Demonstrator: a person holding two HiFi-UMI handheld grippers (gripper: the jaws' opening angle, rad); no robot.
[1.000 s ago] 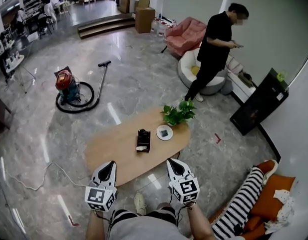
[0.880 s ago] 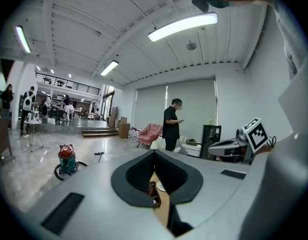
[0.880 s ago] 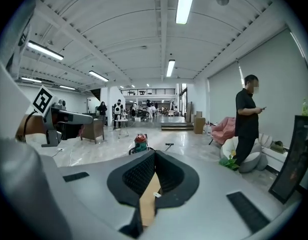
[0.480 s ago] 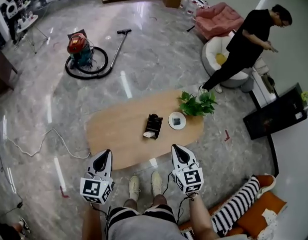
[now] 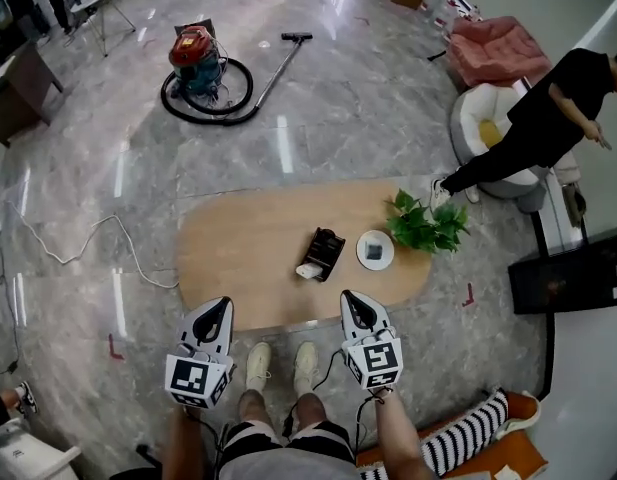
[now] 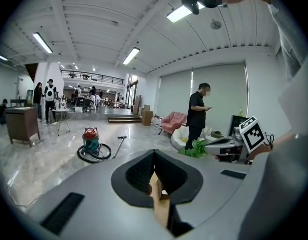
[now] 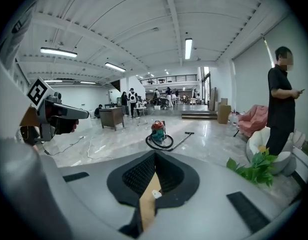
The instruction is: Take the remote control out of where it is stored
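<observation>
Remote control [image 5: 318,259]: lying in black holder [image 5: 333,238] on wooden table [image 5: 238,258], ahead of and between both grippers, well apart. Left gripper [image 5: 221,307] and right gripper [image 5: 349,299]: hovering at the near table edge, jaws pressed together, empty.

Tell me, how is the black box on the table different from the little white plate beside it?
The black box is dark and rectangular; the white plate is pale and round. The box has something white at its near end; the plate holds a small dark square. The plate sits closer to the green plant than the box does. Both rest on the wooden table.
</observation>
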